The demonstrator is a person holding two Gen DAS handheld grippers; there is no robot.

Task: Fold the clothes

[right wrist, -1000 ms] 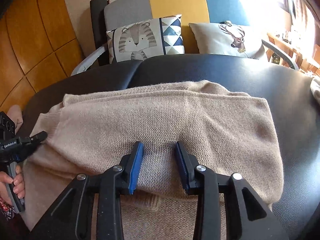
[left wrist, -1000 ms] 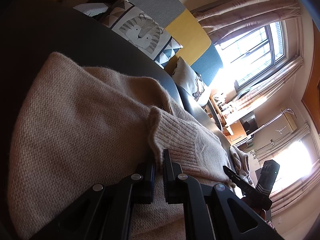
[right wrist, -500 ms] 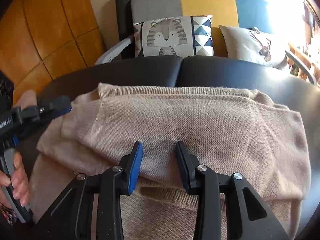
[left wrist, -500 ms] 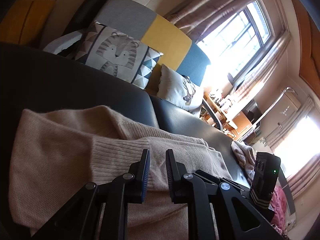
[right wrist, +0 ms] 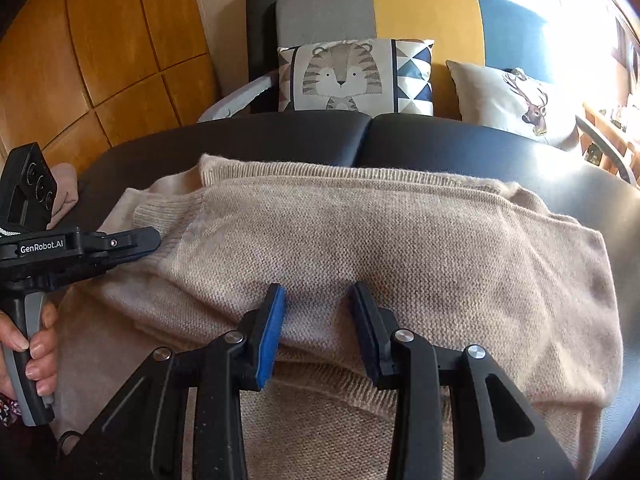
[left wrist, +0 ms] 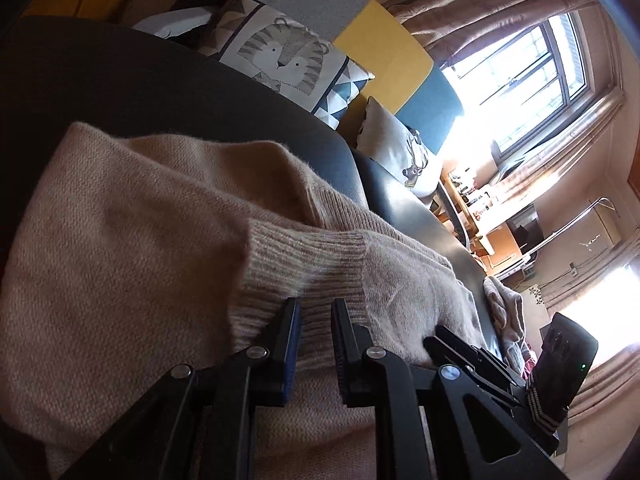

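From the right wrist we see our right gripper parted over the folded sweater. Only the left wrist view shows our left gripper narrowly parted at the ribbed cuff, gripping nothing.

The left gripper is hovering over a beige knitted sweater, its two black fingers standing slightly parted with the ribbed cuff of a folded-in sleeve lying at and beyond their tips. The pads are not pressing on the knit. The sweater is lying in folded layers on a black padded surface. The right gripper is reaching in from the lower right, near the sweater's edge. Behind the surface, a tiger-print cushion and a deer-print cushion are resting against a grey, yellow and blue sofa back. Bright light is coming through the window.
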